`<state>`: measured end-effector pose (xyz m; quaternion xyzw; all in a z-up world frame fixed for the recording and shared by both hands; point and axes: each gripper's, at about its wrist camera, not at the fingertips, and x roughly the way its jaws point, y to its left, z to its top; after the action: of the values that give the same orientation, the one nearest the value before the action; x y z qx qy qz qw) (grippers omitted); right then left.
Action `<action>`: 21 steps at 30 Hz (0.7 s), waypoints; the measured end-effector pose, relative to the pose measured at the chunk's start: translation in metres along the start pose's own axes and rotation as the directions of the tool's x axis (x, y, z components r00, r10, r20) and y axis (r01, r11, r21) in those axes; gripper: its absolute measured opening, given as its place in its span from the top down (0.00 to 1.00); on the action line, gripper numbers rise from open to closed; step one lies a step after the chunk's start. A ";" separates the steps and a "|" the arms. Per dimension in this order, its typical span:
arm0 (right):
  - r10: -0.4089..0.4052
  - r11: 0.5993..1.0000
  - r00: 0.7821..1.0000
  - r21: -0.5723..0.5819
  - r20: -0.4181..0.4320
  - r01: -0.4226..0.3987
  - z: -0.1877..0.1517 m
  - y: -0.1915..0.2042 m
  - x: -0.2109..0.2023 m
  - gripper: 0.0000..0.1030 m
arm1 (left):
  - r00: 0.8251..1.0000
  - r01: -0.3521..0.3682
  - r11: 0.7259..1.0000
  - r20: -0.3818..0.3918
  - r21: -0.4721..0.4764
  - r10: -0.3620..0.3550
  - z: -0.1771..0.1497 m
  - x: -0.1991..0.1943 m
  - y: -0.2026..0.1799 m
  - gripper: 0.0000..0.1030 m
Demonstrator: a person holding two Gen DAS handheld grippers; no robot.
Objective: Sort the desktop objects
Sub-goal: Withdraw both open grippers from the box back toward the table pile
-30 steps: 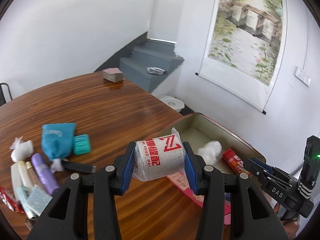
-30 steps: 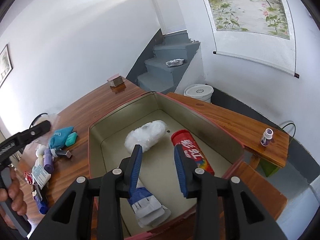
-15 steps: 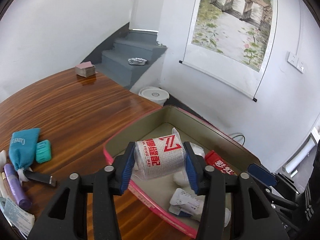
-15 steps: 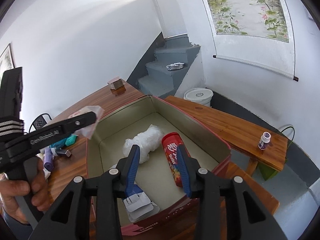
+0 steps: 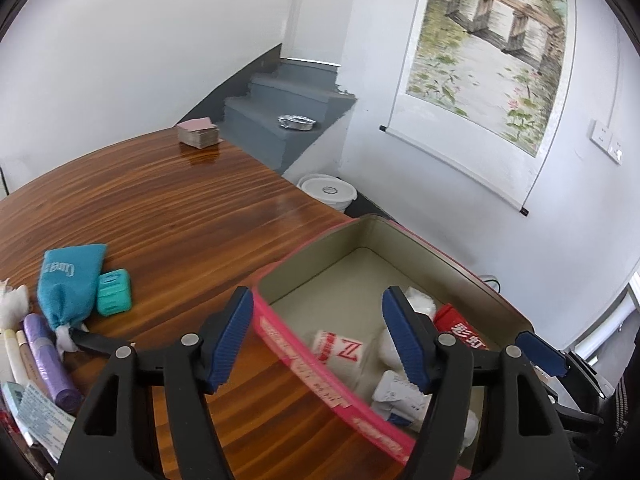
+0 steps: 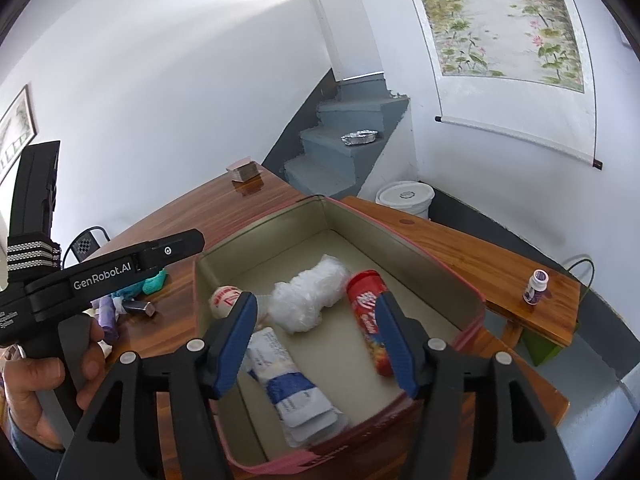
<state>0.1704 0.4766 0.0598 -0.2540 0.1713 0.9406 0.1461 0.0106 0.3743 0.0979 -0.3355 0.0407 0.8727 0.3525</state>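
A pink-rimmed tin box point(image 5: 304, 364) point(image 6: 420, 240) stands on the wooden table. My left gripper point(image 5: 318, 340) is open and empty above its near rim. A white roll with red print point(image 5: 340, 354) point(image 6: 224, 300) lies inside the box. Also inside are a white plastic wad point(image 6: 308, 300), a red tube point(image 6: 368, 320) and a blue-white packet point(image 6: 292, 388). My right gripper point(image 6: 314, 340) is open and empty above the box. On the table to the left lie a teal pouch point(image 5: 70, 276), a teal case point(image 5: 114, 292) and a purple tube point(image 5: 48, 360).
A stack of cards point(image 5: 198, 134) sits at the table's far edge. A wooden bench point(image 6: 480, 256) with a small purple bottle point(image 6: 536, 286) stands beyond the box. A white bucket point(image 6: 404, 198) is on the floor by grey stairs point(image 6: 348, 148).
My left gripper carried the white roll from over the table to above the box, then opened; the roll now lies in the box. My right gripper opened wider and drew back slightly.
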 end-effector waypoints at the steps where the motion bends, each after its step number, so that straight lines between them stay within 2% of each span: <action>1: 0.004 1.000 1.000 -0.005 0.001 -0.004 0.000 0.003 0.000 0.35 | 1.000 -0.004 1.000 0.005 -0.005 0.004 0.000 -0.003 0.004 0.31; 11: 0.046 0.995 0.999 -0.087 0.004 -0.045 0.001 0.057 0.001 0.27 | 0.996 -0.071 0.995 0.040 -0.068 0.074 -0.003 -0.037 0.062 0.31; 21: 0.121 0.982 0.992 -0.143 -0.030 -0.124 0.001 0.122 0.019 0.26 | 0.978 -0.193 0.967 0.047 -0.168 0.203 -0.006 -0.074 0.161 0.31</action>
<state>0.1098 0.3711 0.0811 -0.2628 0.1195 0.9551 0.0672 -0.0501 0.2080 0.1120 -0.3292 -0.0084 0.9142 0.2362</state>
